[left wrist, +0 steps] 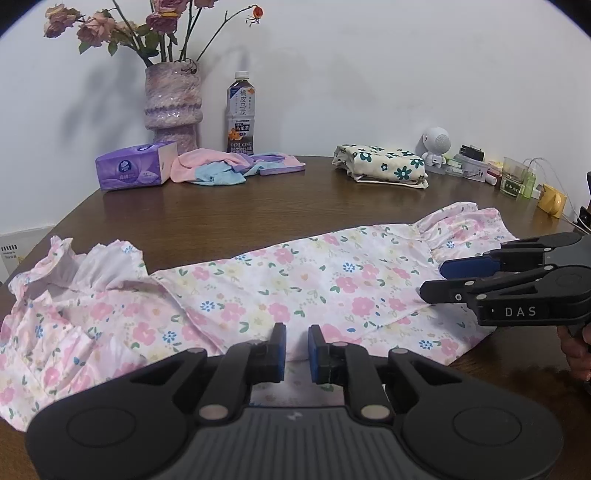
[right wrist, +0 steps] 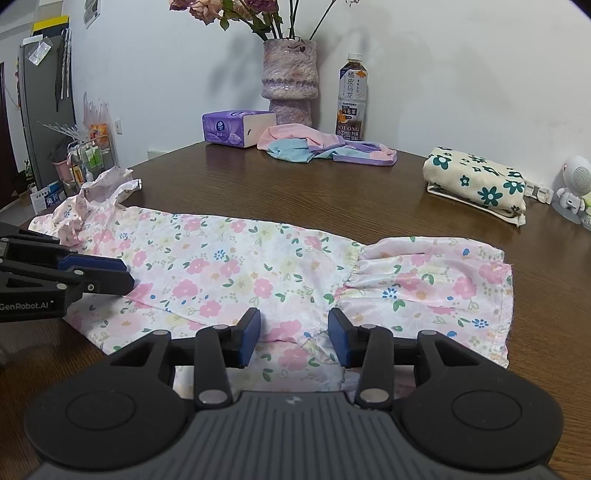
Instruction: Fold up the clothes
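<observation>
One vase (right wrist: 290,79) of roses (right wrist: 221,11)

1. On the side of my right gripper (left wrist: 432,278), seen from my left wrist, white letters read "DAS".
2. On the side of my left gripper (right wrist: 127,275), seen from my right wrist, stands "GenRobot.AI".
3. The tea bottle (right wrist: 351,98) label reads "SUNTORY" and "OOLONG", with Chinese characters 橘皮乌龙 above.
4. The print on the purple tissue pack (right wrist: 236,127) is too small to read.

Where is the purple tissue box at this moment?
In both views the purple tissue box sits at the table's far edge, left of the vase and beside the pink-and-blue cloth.
</observation>
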Demonstrator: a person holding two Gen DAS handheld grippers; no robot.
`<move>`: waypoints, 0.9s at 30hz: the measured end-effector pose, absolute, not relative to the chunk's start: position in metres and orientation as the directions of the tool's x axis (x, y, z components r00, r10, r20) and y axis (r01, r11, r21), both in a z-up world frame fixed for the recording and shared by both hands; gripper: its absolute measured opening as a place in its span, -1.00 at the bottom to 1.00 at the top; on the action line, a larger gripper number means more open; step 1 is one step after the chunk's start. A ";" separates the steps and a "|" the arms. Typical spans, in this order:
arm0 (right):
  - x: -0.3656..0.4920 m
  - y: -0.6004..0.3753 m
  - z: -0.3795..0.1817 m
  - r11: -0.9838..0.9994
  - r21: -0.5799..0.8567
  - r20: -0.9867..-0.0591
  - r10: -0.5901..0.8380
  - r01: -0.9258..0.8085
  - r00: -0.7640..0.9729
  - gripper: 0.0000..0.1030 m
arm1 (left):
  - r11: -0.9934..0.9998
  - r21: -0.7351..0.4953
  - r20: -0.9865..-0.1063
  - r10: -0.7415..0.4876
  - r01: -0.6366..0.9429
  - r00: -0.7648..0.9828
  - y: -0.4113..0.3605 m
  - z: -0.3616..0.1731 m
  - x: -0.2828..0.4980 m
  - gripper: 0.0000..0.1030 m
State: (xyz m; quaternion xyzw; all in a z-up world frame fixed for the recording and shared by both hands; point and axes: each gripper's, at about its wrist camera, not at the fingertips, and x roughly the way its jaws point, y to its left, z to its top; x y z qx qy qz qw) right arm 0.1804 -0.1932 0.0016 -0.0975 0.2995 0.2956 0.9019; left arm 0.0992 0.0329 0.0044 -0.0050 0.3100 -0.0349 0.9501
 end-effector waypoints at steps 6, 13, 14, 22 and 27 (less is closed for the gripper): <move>0.190 -0.192 0.001 0.802 -0.004 -0.597 0.477 -0.597 0.645 -0.23 | 0.998 -0.018 -0.590 -0.060 0.061 0.805 0.029 0.003 0.112 -0.75; 0.206 -0.192 0.002 0.801 0.000 -0.598 0.480 -0.598 0.642 -0.23 | 0.999 -0.012 -0.589 -0.044 0.046 0.807 0.025 0.002 0.126 -0.75; 0.206 -0.192 0.002 0.801 0.001 -0.598 0.480 -0.598 0.642 -0.23 | 0.999 -0.008 -0.589 -0.039 0.043 0.807 0.024 0.002 0.126 -0.75; 0.205 -0.192 0.003 0.804 0.001 -0.597 0.478 -0.595 0.644 -0.22 | 1.000 0.000 -0.589 -0.023 0.028 0.808 0.021 0.002 0.125 -0.76; 0.205 -0.192 0.003 0.804 -0.005 -0.597 0.475 -0.595 0.647 -0.21 | 1.000 0.006 -0.589 -0.018 0.027 0.808 0.020 0.002 0.126 -0.76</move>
